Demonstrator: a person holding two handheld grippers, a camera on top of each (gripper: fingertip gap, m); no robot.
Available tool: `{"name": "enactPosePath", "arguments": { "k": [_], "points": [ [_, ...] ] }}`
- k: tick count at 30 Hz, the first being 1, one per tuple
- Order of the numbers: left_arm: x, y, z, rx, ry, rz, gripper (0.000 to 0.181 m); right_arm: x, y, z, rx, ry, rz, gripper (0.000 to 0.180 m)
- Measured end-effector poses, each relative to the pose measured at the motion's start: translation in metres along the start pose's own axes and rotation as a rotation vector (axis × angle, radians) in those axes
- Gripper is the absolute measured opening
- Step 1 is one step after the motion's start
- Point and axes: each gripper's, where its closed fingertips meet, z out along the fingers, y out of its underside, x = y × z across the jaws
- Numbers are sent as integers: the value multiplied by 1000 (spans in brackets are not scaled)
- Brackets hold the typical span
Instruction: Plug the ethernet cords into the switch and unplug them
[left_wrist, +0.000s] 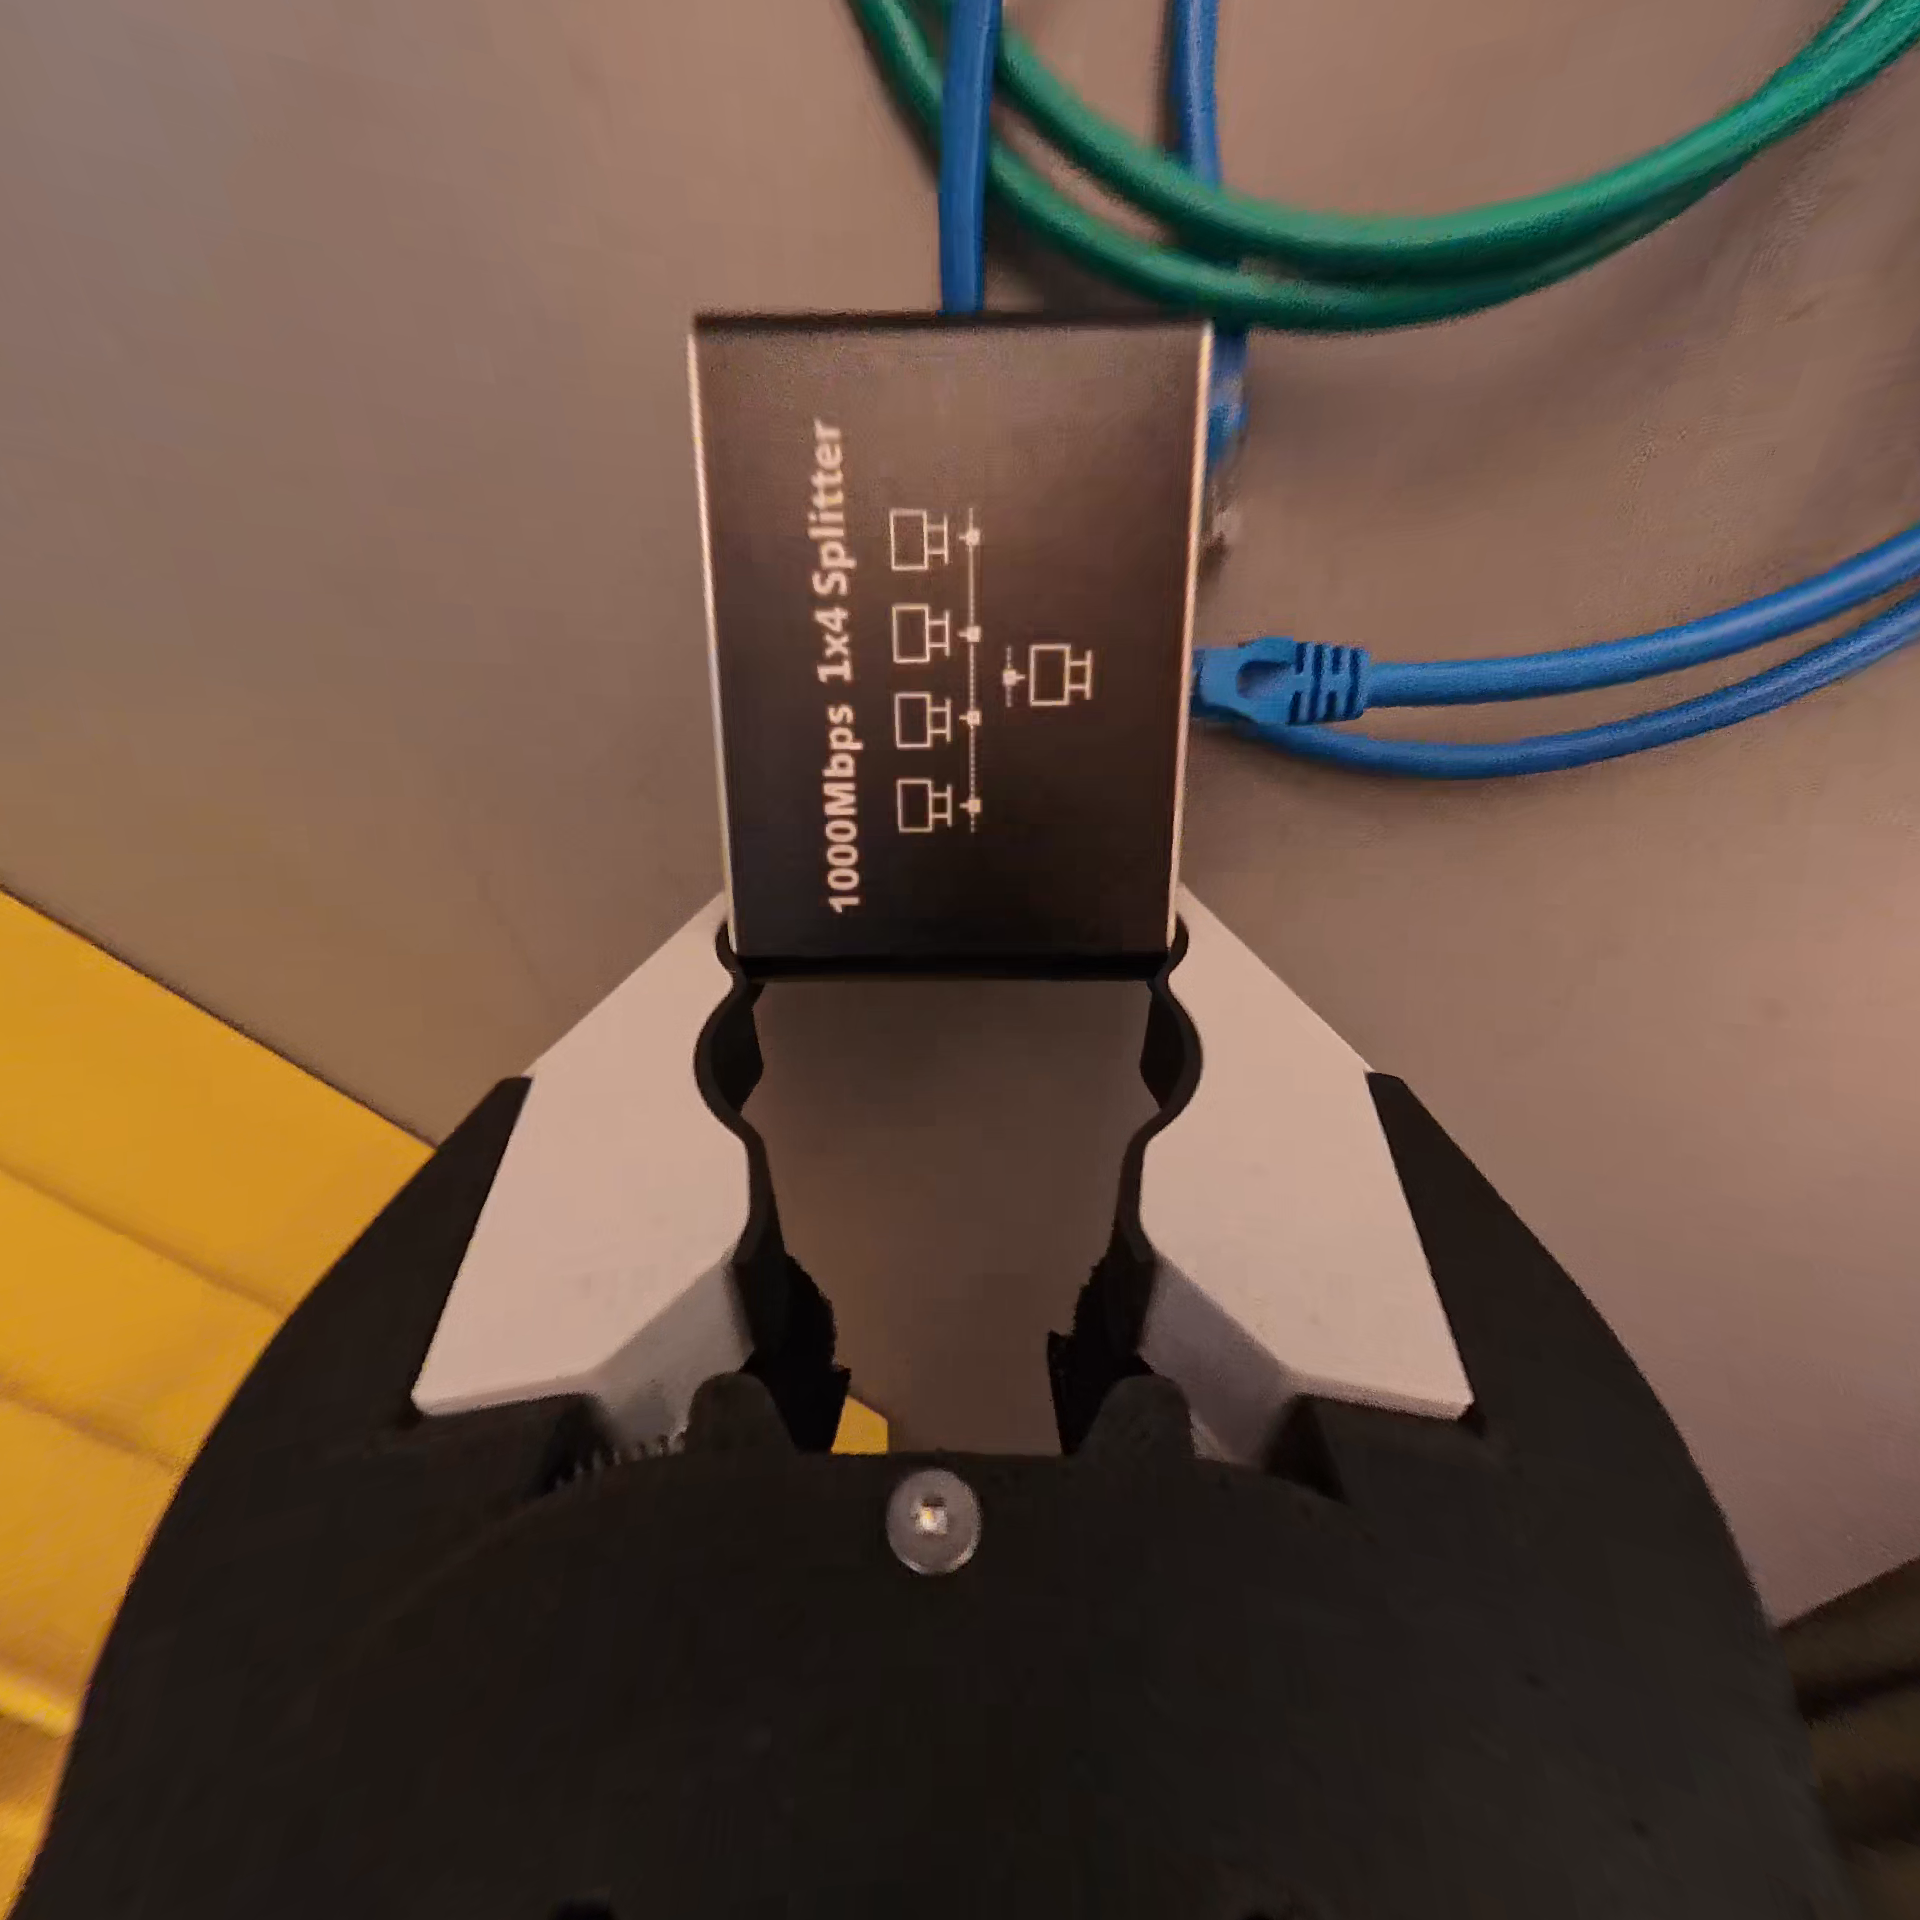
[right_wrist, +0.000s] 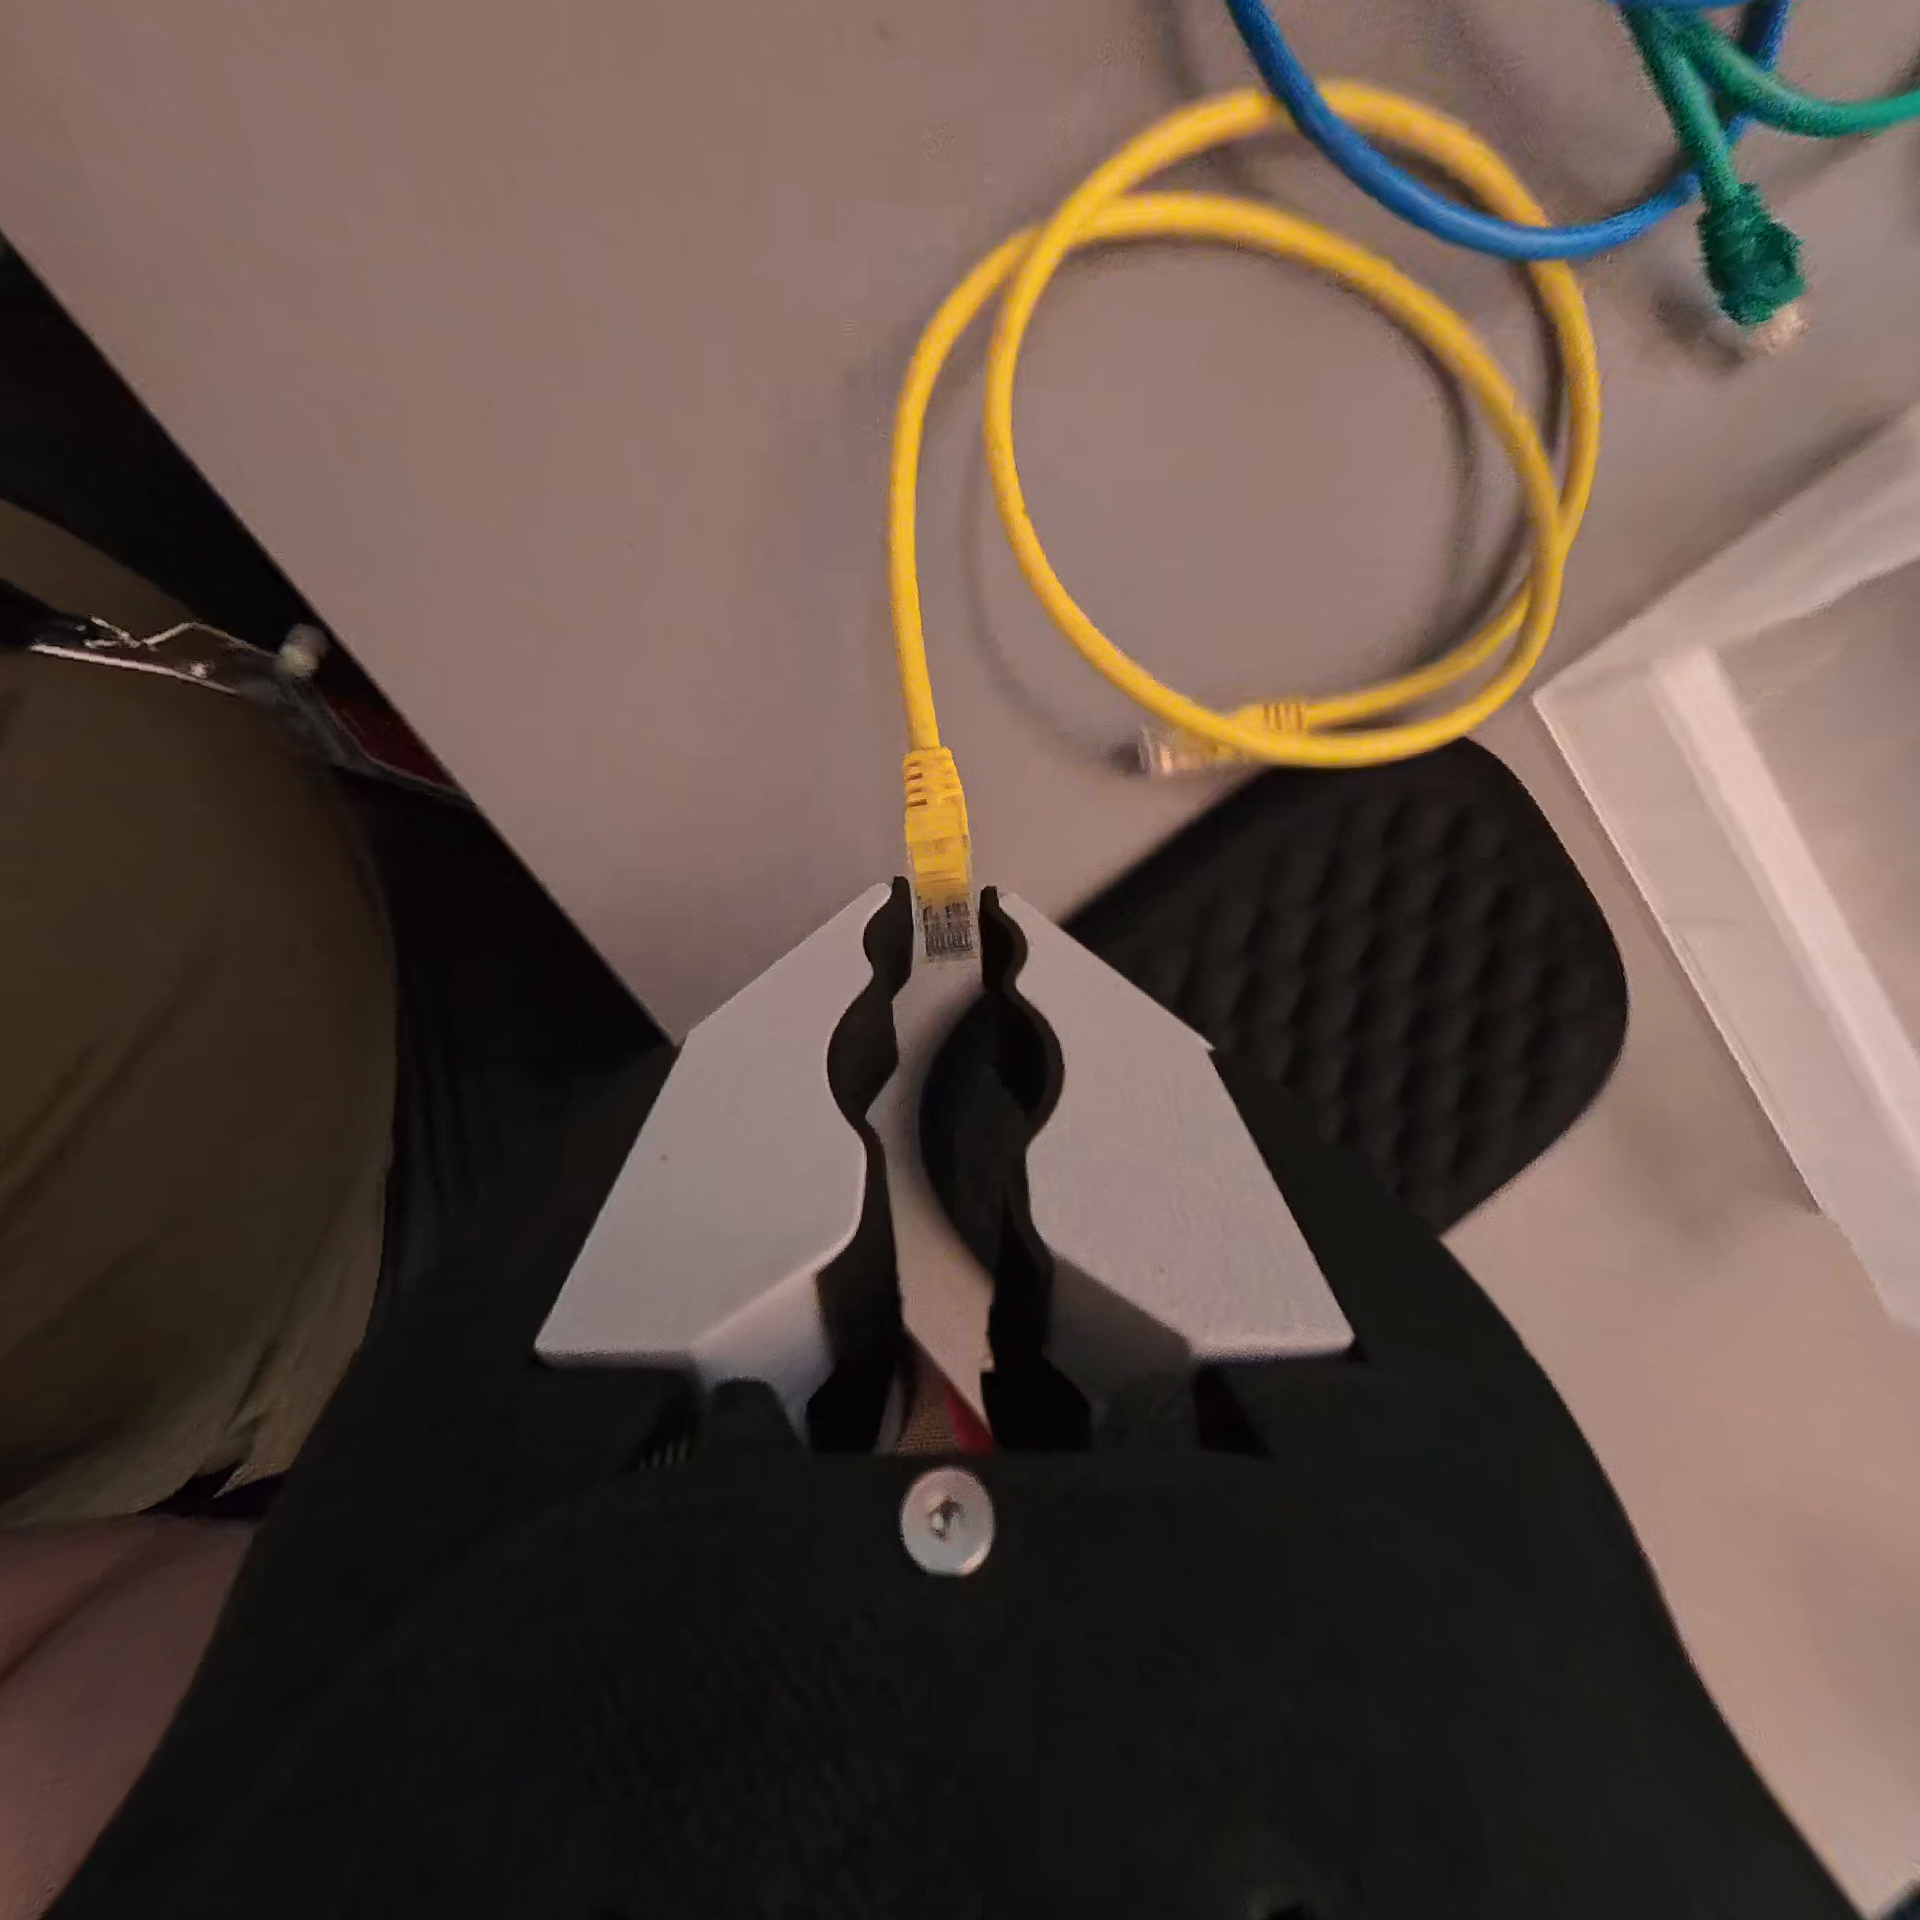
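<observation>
In the left wrist view my left gripper (left_wrist: 951, 951) is shut on the near end of a black switch box (left_wrist: 951, 634) with pale markings on top. A blue cord plug (left_wrist: 1278, 681) meets the box's right side. A second blue cord (left_wrist: 961, 156) runs behind its far edge, and a third blue plug (left_wrist: 1228, 390) lies by the far right corner. Green cords (left_wrist: 1351, 249) loop beyond. In the right wrist view my right gripper (right_wrist: 945, 920) is shut on the clear plug of a yellow cord (right_wrist: 940, 821), whose loops (right_wrist: 1247, 468) lie on the grey table.
A green cord plug (right_wrist: 1751, 270) and a blue cord (right_wrist: 1382, 197) lie at the far right. The yellow cord's other plug (right_wrist: 1179, 748) rests on the table. A black mesh pad (right_wrist: 1382, 987) and a white box (right_wrist: 1766, 779) sit to the right. A yellow surface (left_wrist: 135, 1195) shows at left. A person's clothing (right_wrist: 177, 1039) is at left. The gap from one gripper's tips to the other's is roughly 35 cm.
</observation>
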Motion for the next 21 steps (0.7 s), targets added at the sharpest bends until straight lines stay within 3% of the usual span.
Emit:
{"name": "enactPosePath", "arguments": {
  "k": [7, 10, 14, 16, 18, 20, 21],
  "points": [
    [-11, -4, -7, 31, -35, -46, 73, -5, -14, -63, 161, 87, 3, 12],
    [-18, -16, -35, 143, -90, -31, 57, -3, -24, -76, 224, 101, 10, 12],
    [-17, -33, -90, 344, -138, 6, 54, -1, -38, -84, 248, 88, -10, 13],
    [26, -53, -127, 542, 33, 88, 53, -1, -49, -86, 257, 60, -38, 13],
    [106, -62, -172, 729, 366, 261, 55, -2, -61, -86, 260, 27, -63, 12],
    [185, -46, -205, 819, 668, 491, 56, -2, -76, -86, 275, 19, -96, 12],
    [215, -35, -207, 808, 739, 602, 55, -4, -85, -87, 290, 5, -111, 12]
  ]
}}
